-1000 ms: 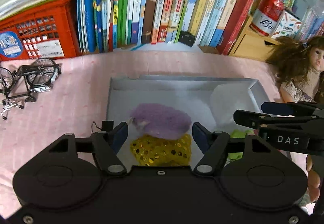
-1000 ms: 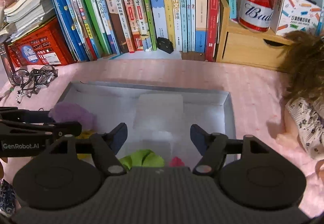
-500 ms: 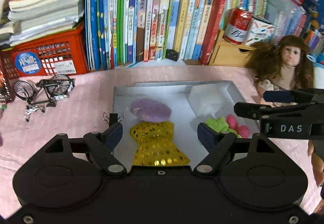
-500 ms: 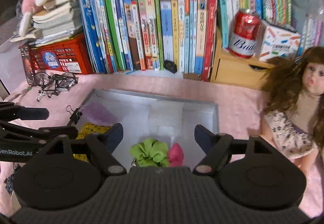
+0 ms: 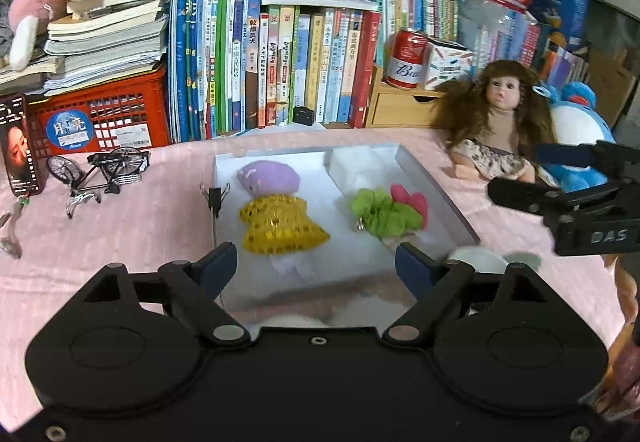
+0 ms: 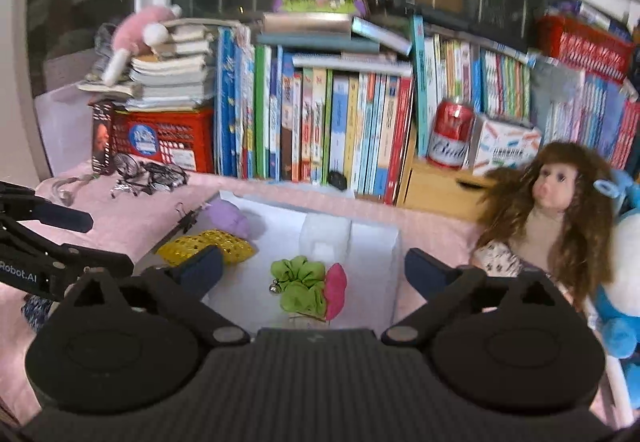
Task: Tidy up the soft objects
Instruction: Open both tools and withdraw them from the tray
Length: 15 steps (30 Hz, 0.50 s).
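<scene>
Pink cloth (image 5: 120, 242) bears books (image 5: 280, 70), doll (image 5: 496, 130); both grippers, left gripper (image 5: 316, 266), right gripper (image 6: 312, 266), gape empty, just widened.

Tablecloth (image 5: 120, 242): we see pink ribbed cloth, matt.
Tray (image 5: 436, 190): smooth, matt grey card.
Yellow pouch (image 5: 280, 226): glossy sequins.
Purple pouch (image 5: 270, 178): fuzzy plush.
Green scrunchie (image 5: 380, 214): crinkled cloth.
Can (image 5: 408, 58): shiny red metal.
Crate (image 5: 108, 114): red plastic.

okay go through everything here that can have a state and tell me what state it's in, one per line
Left claw: open, nothing between the fingers.
Right claw: open, empty.
White box: lidless, holding four soft items.
Red can: upright on the wooden drawer.
Drawer: shut.
Doll: sitting upright.
Toy bicycle: standing.
</scene>
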{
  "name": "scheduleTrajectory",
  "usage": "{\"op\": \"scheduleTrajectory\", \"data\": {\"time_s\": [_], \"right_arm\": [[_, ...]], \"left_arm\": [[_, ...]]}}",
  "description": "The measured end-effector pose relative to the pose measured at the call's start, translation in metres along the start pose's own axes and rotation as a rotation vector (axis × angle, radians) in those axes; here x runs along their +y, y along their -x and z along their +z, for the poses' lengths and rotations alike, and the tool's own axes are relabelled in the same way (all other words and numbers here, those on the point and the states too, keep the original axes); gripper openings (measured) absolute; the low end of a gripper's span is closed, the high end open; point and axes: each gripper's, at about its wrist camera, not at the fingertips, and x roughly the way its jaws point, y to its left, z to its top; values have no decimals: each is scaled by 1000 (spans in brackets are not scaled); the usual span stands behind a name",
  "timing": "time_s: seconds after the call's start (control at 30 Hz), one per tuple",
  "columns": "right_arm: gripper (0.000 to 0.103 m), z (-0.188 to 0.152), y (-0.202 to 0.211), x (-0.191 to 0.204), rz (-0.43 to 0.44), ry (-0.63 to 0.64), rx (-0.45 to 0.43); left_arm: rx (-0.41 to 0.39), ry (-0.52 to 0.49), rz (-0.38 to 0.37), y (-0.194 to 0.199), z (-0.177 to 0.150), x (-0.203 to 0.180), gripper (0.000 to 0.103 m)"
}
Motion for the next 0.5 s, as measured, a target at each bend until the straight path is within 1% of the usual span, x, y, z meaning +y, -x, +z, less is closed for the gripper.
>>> {"op": "scheduleTrajectory", "data": {"time_s": [0.1,0.23,0.4,0.5], "right_arm": [[103,-14,21,5,0,21,-49],[103,-32,39,12,-12,37,-90],[103,-51,56,12,-5,-5,-140],[103,-65,63,13,-21,-19,-175]], "left_arm": [[-27,7,-11,15,-18,0,86],[-54,43,-32,31,-37,2,88],[-106,60,-26,46,-57,5,91],[-109,70,-22,48,-68,6,93]]}}
